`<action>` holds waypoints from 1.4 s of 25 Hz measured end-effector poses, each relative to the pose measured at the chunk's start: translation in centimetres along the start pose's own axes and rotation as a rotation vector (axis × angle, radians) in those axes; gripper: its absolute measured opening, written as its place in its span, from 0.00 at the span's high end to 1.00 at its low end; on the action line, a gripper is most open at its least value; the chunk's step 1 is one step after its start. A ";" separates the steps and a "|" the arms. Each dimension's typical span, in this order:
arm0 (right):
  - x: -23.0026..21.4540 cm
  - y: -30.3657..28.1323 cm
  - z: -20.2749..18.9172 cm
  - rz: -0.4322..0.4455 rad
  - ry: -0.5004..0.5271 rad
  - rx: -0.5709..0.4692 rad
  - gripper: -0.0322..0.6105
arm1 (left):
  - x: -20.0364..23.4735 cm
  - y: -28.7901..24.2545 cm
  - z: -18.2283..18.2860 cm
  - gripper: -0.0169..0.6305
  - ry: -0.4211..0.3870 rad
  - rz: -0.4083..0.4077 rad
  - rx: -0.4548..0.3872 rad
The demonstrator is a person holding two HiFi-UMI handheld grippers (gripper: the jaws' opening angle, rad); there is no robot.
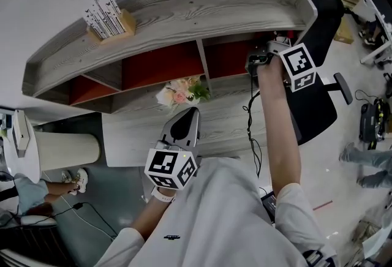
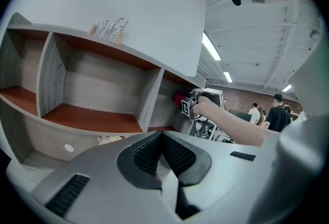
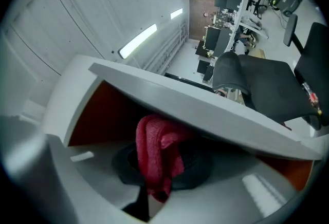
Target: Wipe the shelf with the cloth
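Right hand-held gripper [image 3: 163,159]: jaws clamped on the red cloth [image 3: 154,146], which bunches up between them and hangs a little past the tips. In the head view this gripper sits at the mouth of the rightmost red-backed compartment of the shelf [image 1: 184,8], with the arm stretched out to it. The left gripper view shows the cloth just inside that compartment, near its left divider. Contact between cloth and board cannot be made out.

Left hand-held gripper [image 1: 188,119]: jaws closed together with nothing between them. It is held low over the bench [image 1: 226,125], near the body and well apart from the right one.

Other items:
- A bunch of pale flowers [image 1: 180,93] lies on the bench under the middle compartment.
- A small wooden card holder [image 1: 110,18] stands on the shelf's top board, far left.
- A black office chair [image 1: 321,76] is at the right.
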State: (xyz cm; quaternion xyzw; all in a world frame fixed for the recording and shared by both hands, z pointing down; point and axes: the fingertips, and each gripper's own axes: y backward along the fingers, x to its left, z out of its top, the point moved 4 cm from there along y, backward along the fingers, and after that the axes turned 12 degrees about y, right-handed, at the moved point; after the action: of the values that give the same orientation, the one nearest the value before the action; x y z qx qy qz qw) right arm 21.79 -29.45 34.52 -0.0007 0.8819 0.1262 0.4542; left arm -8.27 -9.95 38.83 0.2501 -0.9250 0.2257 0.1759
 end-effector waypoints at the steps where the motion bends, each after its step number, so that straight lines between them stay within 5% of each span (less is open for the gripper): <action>1: -0.3 -0.4 -0.3 -0.002 -0.003 0.001 0.86 | 0.1 0.1 0.0 0.96 0.001 0.004 -0.001; 10: -5.5 -0.5 -4.2 -0.126 -0.017 0.069 0.86 | 0.9 0.8 0.3 0.96 0.002 0.031 -0.011; 22: -13.3 4.6 -9.3 -0.476 -0.191 0.195 0.86 | 0.4 0.6 0.2 0.96 -0.009 0.012 -0.001; 35: -11.9 0.4 -9.6 -0.500 -0.019 0.213 0.86 | -0.1 1.1 0.4 0.96 -0.024 0.030 -0.004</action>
State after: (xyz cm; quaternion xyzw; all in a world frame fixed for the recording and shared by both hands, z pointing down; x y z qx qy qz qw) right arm 21.07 -32.58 49.42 -0.1696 0.8583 -0.0837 0.4771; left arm -8.85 -9.26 38.09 0.2386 -0.9311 0.2233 0.1622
